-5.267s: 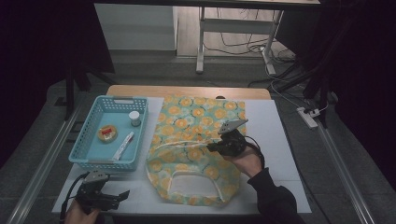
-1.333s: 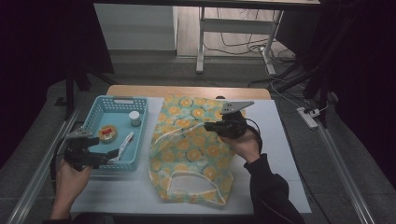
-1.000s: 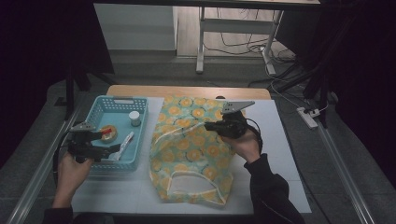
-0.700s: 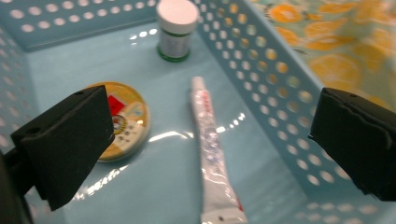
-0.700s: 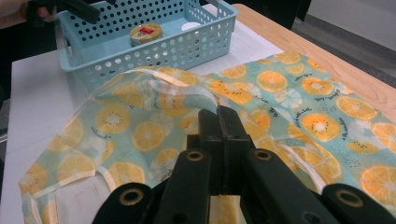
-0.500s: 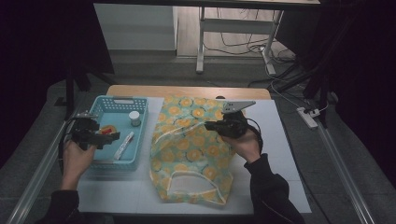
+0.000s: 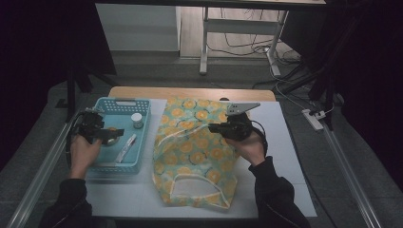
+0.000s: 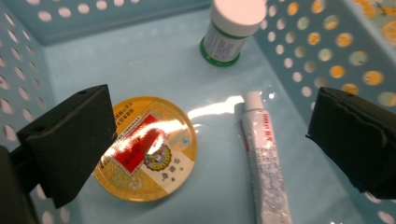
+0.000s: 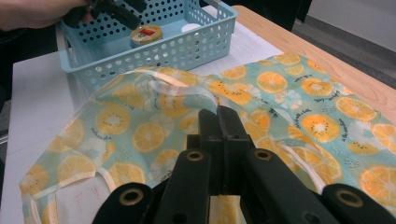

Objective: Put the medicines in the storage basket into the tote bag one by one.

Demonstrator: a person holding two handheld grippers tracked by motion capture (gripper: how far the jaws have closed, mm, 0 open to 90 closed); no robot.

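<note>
Over the basket: left gripper [image 7: 105, 133] hangs above the blue basket [image 7: 142, 105], jaws spread wide, nothing between them.
Under the left jaws: round yellow tin [image 8: 147, 149] lies flat on the basket floor, partly hidden behind one jaw in the left gripper view; white tube [image 8: 264, 158] lies beside it, nearer the other jaw.
Likely target: the tin or the tube; I cannot tell which from the jaw spread, since both sit within it.
Farther in the basket: small white-capped bottle [image 8: 231, 28] stands upright near the far wall, apart from tin and tube.
Right gripper [image 7: 219, 127]: jaws pressed together on the pale handle strap [image 9: 187, 88] of the orange-print bag [image 7: 195, 152], strap lifted off the cloth.
Reason for hold: judged to be raising the strap so the bag mouth stays open for an item from the basket.
Bag position: lies flat on the white mat [image 7: 290, 152], just beside the basket, second handle [image 7: 197, 190] at the near end.
Step in hand: judged as reach-to-pick, nothing yet lifted.
</note>
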